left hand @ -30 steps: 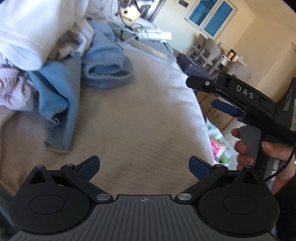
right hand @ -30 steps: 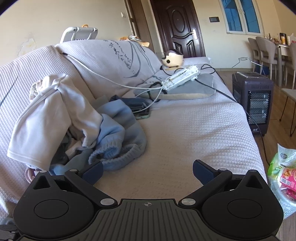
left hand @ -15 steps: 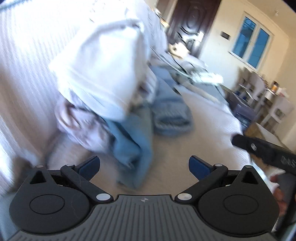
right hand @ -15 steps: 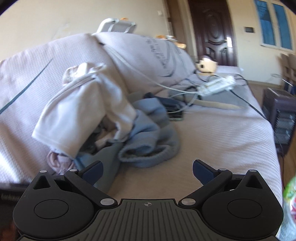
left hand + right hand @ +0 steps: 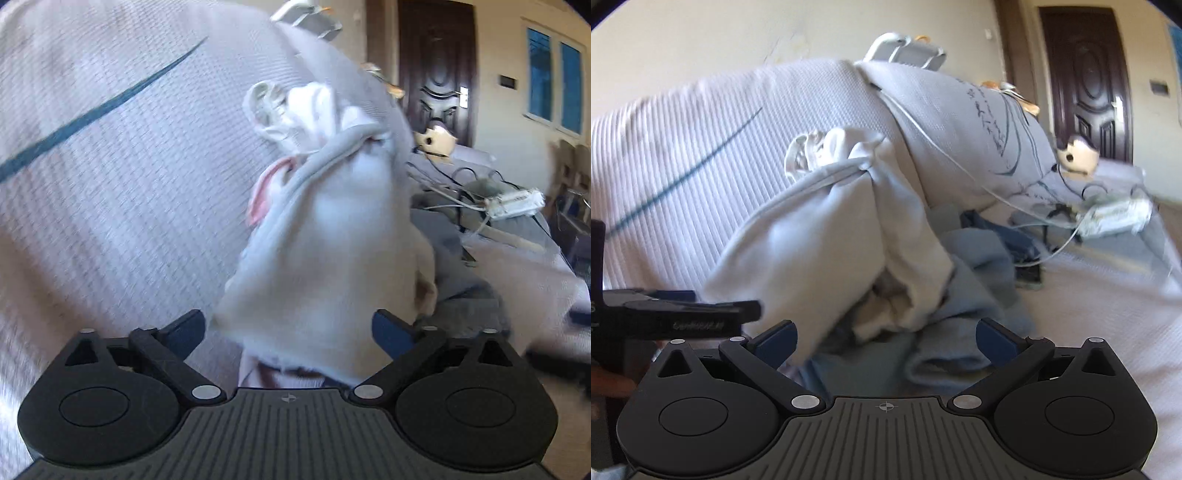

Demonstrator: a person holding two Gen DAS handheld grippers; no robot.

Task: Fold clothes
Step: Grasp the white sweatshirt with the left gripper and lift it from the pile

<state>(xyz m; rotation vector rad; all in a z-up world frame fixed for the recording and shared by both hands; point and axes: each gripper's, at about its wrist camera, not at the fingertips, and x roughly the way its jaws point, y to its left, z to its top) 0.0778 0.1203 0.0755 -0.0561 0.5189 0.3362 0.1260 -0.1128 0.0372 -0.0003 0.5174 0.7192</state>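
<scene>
While the white garment [image 5: 332, 251] leans against the backrest of the sofa [image 5: 110, 177], its long axis runs from a bunched, knotted top near the backrest down to a loose, frayed-looking hem just in front of the left gripper [image 5: 288, 328]. It is a soft and thick cloth, like fleece, with a grey ribbed band across the upper part and a bit of pink fabric showing at the side. The left gripper has its jaws wide apart, though they have just been closing a little; the lower hem of the garment hangs between the two blue pads, and I cannot see them pressing on it. The sofa cover is a pale woven textile with a fine waffle pattern and one thin dark line drawn across it. In the right wrist view the same white garment [image 5: 827, 236] is draped over a heap of clothes, on top of a light blue fleece piece [image 5: 967, 295] that is crumpled and rolled at the edge. The right gripper [image 5: 884, 339] also stands wide open, with nothing between its pads, and it points toward this heap. At the left edge of this view the left gripper [image 5: 701, 314] comes in sideways, near the garment. Farther back on the seat lie a white power strip [image 5: 1115, 218] and thin cables
</scene>
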